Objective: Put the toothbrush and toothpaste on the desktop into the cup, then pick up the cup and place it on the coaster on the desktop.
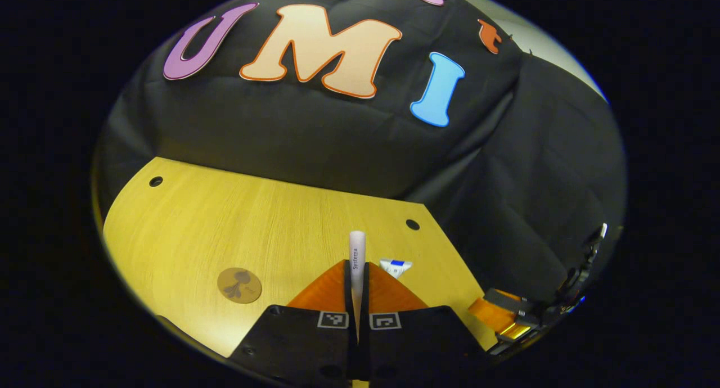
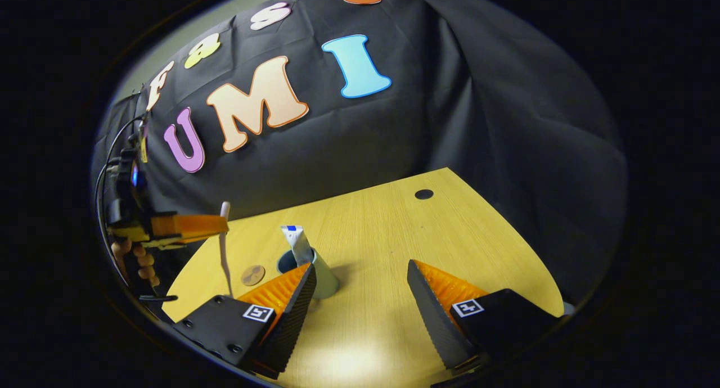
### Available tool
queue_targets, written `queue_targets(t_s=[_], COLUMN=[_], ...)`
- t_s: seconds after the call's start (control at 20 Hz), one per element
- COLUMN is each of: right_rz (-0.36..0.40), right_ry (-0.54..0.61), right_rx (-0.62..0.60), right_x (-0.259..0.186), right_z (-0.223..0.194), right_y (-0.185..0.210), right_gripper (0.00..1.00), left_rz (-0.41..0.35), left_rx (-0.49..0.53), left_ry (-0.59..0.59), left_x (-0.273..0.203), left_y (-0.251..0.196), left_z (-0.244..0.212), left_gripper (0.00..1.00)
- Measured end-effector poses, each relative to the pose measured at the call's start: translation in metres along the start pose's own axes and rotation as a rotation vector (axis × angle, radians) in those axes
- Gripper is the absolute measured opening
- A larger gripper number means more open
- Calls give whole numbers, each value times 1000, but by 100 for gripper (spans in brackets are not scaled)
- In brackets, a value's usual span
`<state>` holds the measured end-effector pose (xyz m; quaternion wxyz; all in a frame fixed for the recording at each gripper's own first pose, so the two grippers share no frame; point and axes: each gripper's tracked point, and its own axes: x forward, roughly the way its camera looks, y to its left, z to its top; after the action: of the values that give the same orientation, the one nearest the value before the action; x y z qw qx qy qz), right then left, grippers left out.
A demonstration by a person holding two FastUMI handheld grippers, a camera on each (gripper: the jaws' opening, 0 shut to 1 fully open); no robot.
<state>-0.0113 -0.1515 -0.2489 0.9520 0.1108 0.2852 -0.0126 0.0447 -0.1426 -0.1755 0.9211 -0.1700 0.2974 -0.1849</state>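
Note:
My left gripper point(image 1: 356, 267) is shut on the white toothbrush point(image 1: 356, 248), whose handle end sticks up between the fingers. In the right gripper view the left gripper point(image 2: 220, 225) holds the toothbrush point(image 2: 225, 253) upright above the table, to the left of the cup. The pale cup point(image 2: 323, 278) stands on the table with the toothpaste tube point(image 2: 296, 240) leaning in it. The tube's top point(image 1: 395, 266) peeks out behind my left fingers, which hide the cup. My right gripper point(image 2: 360, 303) is open just right of the cup, holding nothing. The round brown coaster point(image 1: 239, 285) point(image 2: 252, 275) lies left of the cup.
The yellow wooden table point(image 2: 382, 236) has a dark cable hole point(image 2: 423, 194) near its far corner and two more holes point(image 1: 156, 181) point(image 1: 412, 224). A hand point(image 2: 135, 261) grips the left gripper's handle. The right gripper point(image 1: 506, 315) sits at the table's right edge.

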Motion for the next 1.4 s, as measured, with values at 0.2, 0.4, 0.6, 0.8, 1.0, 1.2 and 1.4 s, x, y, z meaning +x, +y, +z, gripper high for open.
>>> queue_targets(t_s=[0.2, 0.4, 0.6, 0.8, 1.0, 1.2, 1.4], right_rz=[-19, -43, -61, -69, -55, -16, 33], right_ry=[11, 24, 31, 46, 51, 49, 50], right_rx=[0, -9, -16, -14, -20, -21, -37], right_x=[-12, -22, -29, -31, -27, -18, -10], right_z=[-2, -4, -6, -9, -8, -2, 1], right_y=[-11, -29, -43, -53, -54, -46, -31], right_gripper=[99, 99, 99, 98, 98, 99, 99], left_rz=[3, 10, 60, 98, 98, 95, 72], left_rx=[-60, -102, -128, -118, -68, -12, 52], left_ry=[-73, -109, -148, -188, -193, -194, -182], left_x=[27, 51, 65, 70, 66, 50, 33], left_y=[-3, -3, 7, 14, 4, -8, -20], left_z=[15, 19, 17, 15, 5, 1, -8], left_gripper=[0, 0, 0, 0, 0, 0, 2])
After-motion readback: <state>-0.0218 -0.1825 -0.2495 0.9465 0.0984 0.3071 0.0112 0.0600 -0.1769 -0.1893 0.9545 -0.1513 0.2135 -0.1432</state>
